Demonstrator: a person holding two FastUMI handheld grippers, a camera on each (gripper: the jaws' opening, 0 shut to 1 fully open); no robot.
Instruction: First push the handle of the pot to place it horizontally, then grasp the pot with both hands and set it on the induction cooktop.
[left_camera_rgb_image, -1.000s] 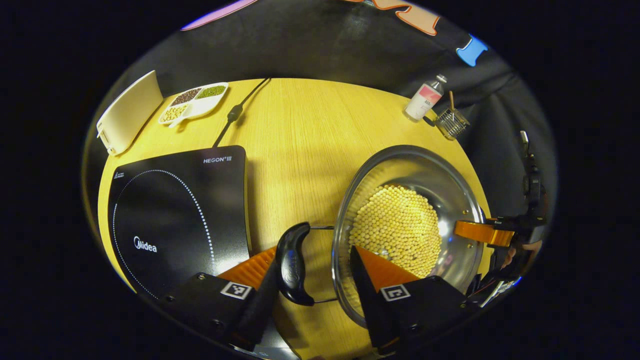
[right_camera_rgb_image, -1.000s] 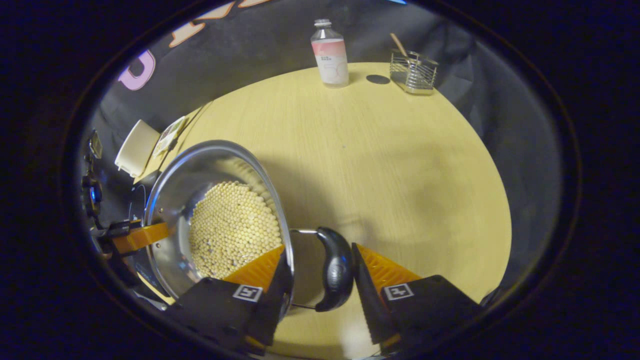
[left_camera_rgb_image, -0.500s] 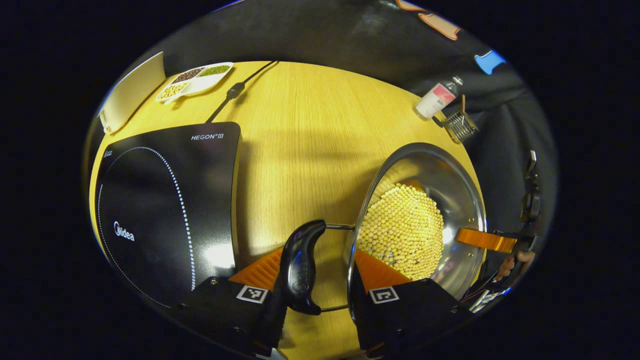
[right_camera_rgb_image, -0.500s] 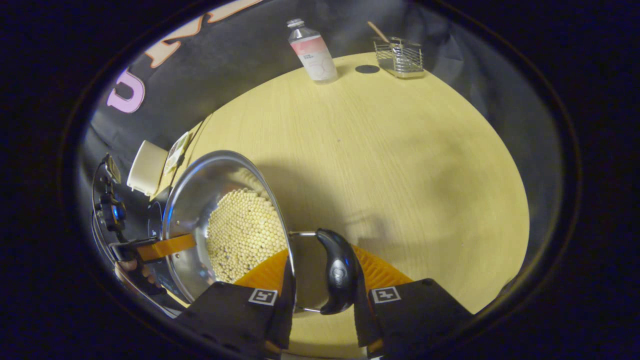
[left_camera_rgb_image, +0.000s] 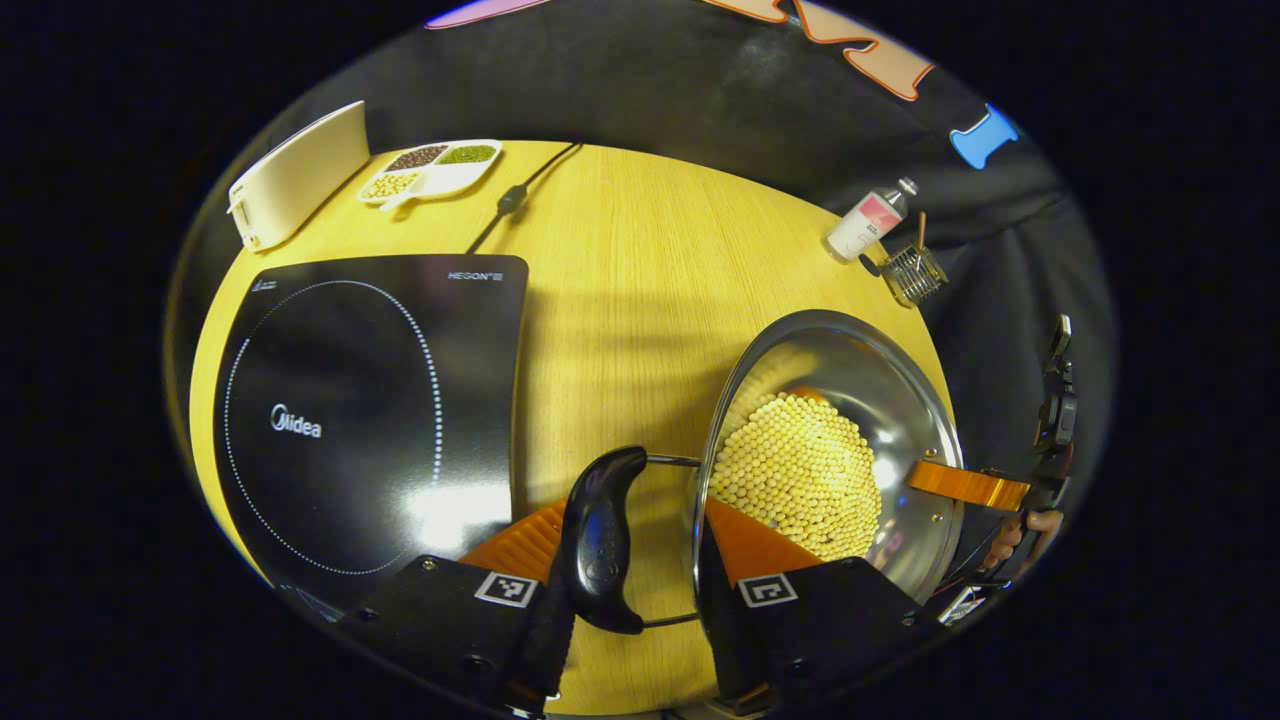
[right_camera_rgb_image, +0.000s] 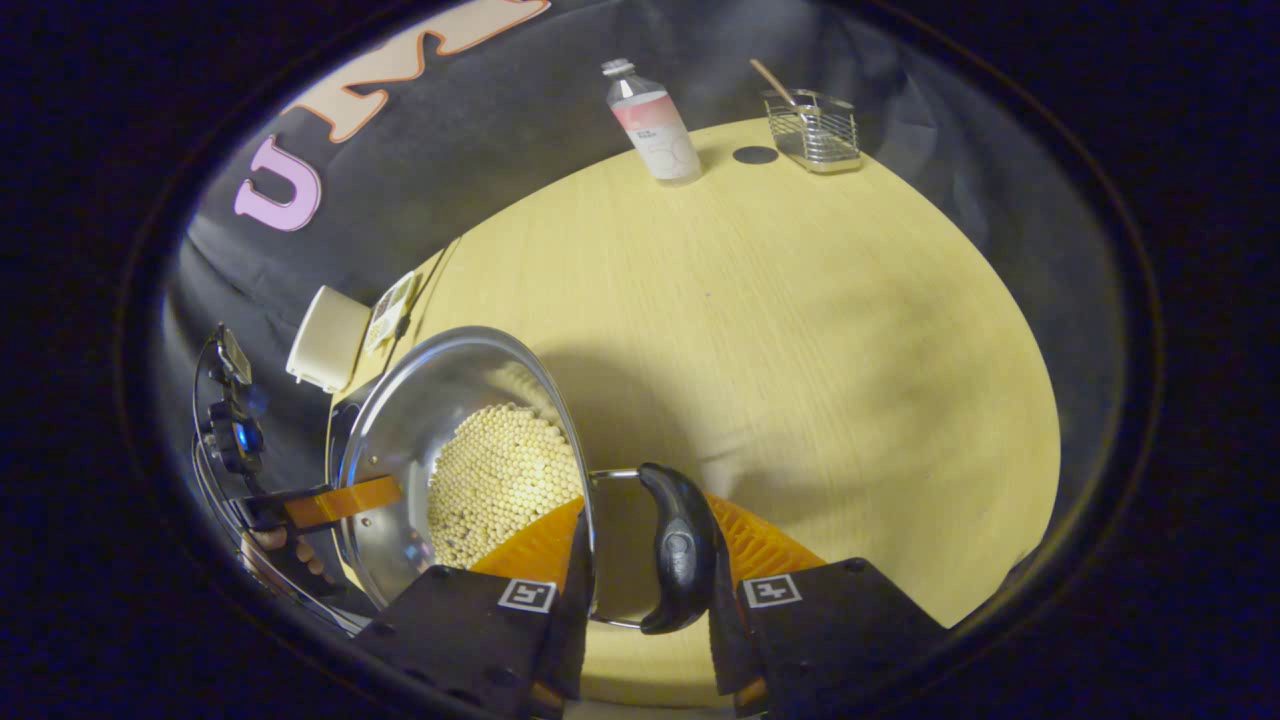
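A: Left gripper (left_camera_rgb_image: 640, 540)? Jaws?
B: Closed down, clamped on something between them
A: Right gripper (right_camera_rgb_image: 645, 545)?
B: Same, clamped too. A hand (right_camera_rgb_image: 285, 550) grips the far one

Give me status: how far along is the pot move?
Done, by the look of it: both black handles lie level, and each tongs is shut across one with the rim: left tongs, handle; right tongs, handle.
In hand: the pot of beans is gripped on both sides, beside the cooktop.
Left: carry it across and set it down on the cooktop.
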